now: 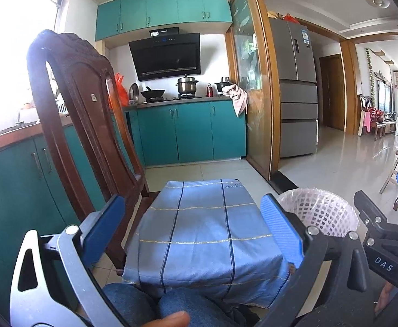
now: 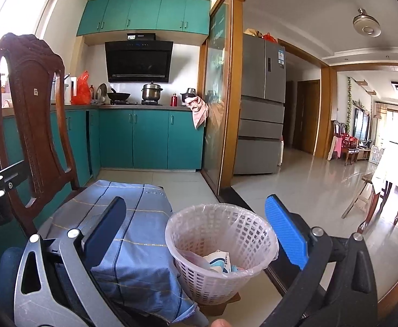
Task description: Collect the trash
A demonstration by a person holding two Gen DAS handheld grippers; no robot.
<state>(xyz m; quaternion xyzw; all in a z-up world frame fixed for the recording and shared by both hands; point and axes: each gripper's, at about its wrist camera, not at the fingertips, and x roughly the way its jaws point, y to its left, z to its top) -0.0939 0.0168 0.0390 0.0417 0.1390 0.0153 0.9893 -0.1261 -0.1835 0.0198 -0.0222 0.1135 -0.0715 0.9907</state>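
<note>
A white lattice trash basket point(image 2: 220, 248) lined with a clear bag stands on the floor right of a chair seat draped in a blue checked cloth point(image 2: 133, 231). Crumpled white and blue trash point(image 2: 219, 263) lies in its bottom. My right gripper point(image 2: 199, 234) is open and empty, held above and in front of the basket. My left gripper point(image 1: 196, 231) is open and empty over the cloth point(image 1: 207, 231); the cloth's top is bare. The basket also shows in the left wrist view point(image 1: 318, 212), at right, behind the right gripper's body.
A carved wooden chair back point(image 1: 79, 109) rises at left. Teal kitchen cabinets point(image 1: 190, 130) and a stove counter stand behind. A glass sliding door point(image 2: 218, 95) and a grey fridge point(image 2: 263, 103) are at right, with tiled floor beyond and a table at far right point(image 2: 397, 163).
</note>
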